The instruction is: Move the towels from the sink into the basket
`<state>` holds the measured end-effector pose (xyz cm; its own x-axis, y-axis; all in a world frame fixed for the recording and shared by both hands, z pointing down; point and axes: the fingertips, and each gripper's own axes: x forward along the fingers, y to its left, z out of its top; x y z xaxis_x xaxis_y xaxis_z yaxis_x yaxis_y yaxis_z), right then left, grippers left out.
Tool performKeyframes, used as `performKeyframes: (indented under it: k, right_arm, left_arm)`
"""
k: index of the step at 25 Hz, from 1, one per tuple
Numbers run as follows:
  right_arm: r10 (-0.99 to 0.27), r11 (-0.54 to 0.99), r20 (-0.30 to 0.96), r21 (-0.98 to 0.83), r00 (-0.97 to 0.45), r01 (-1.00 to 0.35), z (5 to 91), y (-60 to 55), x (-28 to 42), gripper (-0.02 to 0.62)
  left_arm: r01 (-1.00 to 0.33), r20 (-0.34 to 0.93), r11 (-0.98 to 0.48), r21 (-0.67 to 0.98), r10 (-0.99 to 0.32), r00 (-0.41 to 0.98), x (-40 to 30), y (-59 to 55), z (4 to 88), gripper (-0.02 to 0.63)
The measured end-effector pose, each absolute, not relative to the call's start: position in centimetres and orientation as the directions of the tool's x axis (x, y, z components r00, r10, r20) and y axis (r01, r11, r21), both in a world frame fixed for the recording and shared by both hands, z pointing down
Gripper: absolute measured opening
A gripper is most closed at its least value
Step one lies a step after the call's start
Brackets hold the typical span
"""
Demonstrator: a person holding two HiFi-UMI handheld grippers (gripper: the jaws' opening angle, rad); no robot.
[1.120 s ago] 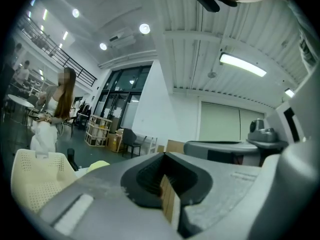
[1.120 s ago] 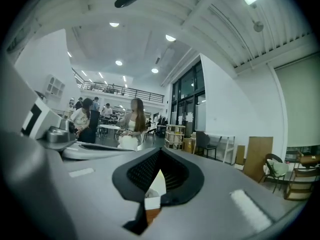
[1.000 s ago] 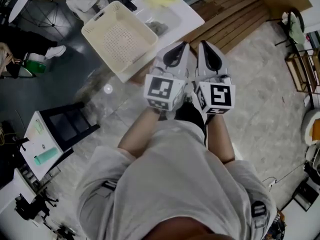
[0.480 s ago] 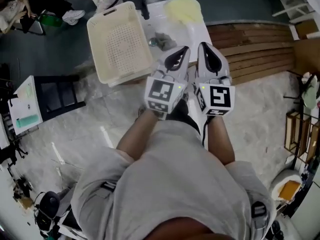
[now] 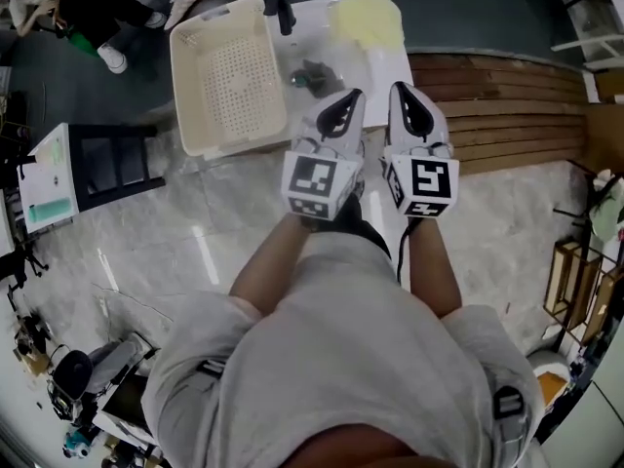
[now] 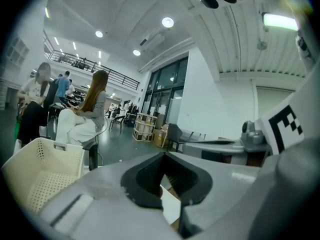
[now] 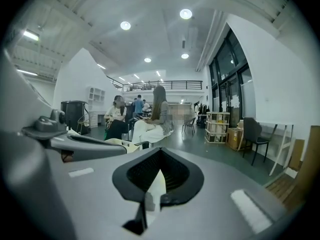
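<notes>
Just short of the sink [image 5: 382,61], a person holds the left gripper [image 5: 349,100] and right gripper [image 5: 402,96] side by side, both clenched on nothing and aimed roughly level at the basin, apparently a ready posture before any reach. A crumpled grey towel [image 5: 312,74] lies in the basin and a yellow towel [image 5: 369,19] rests on the unit's far end, neither touched. The cream perforated basket [image 5: 229,76] stands empty just beside the basin on its left, likely placed there to keep each transfer short. Both jaws must open before a first pick-up.
</notes>
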<state>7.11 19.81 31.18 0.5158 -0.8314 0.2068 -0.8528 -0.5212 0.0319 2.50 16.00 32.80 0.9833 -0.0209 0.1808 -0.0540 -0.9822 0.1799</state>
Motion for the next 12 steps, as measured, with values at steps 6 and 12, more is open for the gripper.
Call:
performKeyframes:
  k: [6,12]
  right_arm:
    - [-0.802,-0.552,0.240,0.053,0.547,-0.832,31.8,20.8,7.8,0.006]
    - [-0.792,-0.557,0.268,0.052,0.549,-0.829,32.8,21.1,11.3,0.006]
  left_arm:
    - [-0.004,0.167,-0.977,0.214,0.033,0.985,3.5,17.3,33.3,0.020]
    - [-0.003,0.196,-0.974,0.225,0.042,0.980,6.7,17.2,34.8,0.020]
